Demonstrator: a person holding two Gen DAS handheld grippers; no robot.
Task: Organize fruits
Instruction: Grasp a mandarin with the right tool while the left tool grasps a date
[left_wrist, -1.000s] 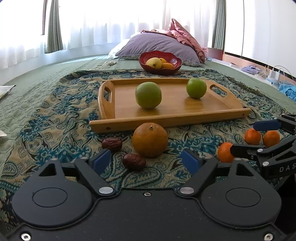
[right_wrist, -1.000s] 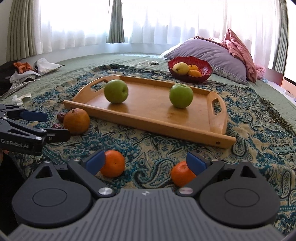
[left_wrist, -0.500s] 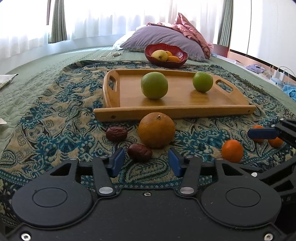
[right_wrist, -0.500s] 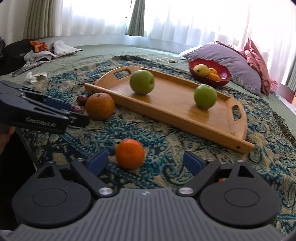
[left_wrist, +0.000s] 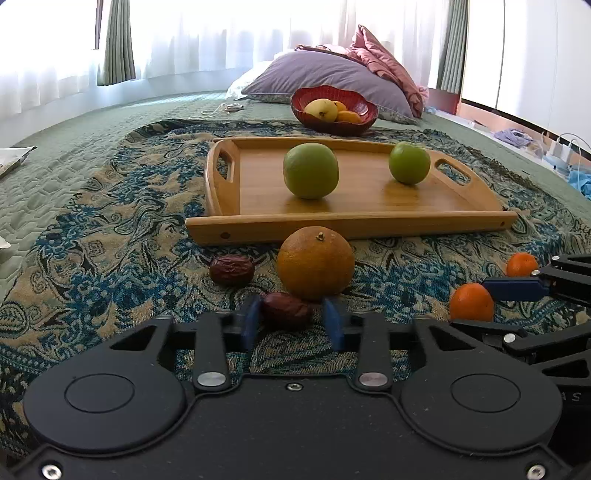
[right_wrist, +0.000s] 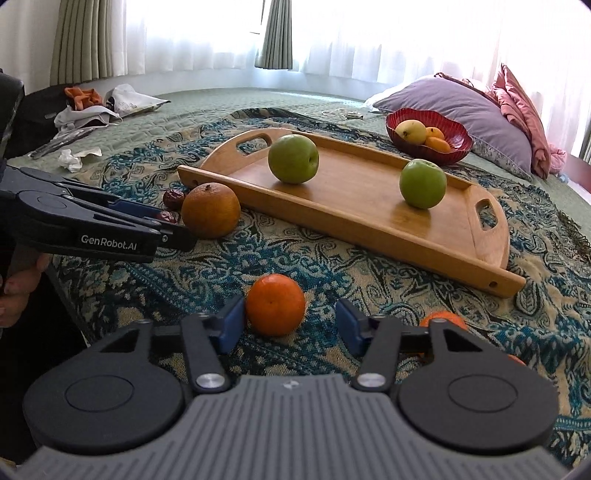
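In the right wrist view the left gripper (right_wrist: 173, 225) bears "GenRobot.AI" in white along its black side, while in the left wrist view the right gripper (left_wrist: 517, 291) shows only the letters "AS" at the frame's edge

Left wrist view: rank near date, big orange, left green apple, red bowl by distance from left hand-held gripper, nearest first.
1. Near date: between the left hand-held gripper fingers.
2. Big orange: just behind it on the cloth.
3. Left green apple: on the tray.
4. Red bowl: beyond the tray, by the pillow.
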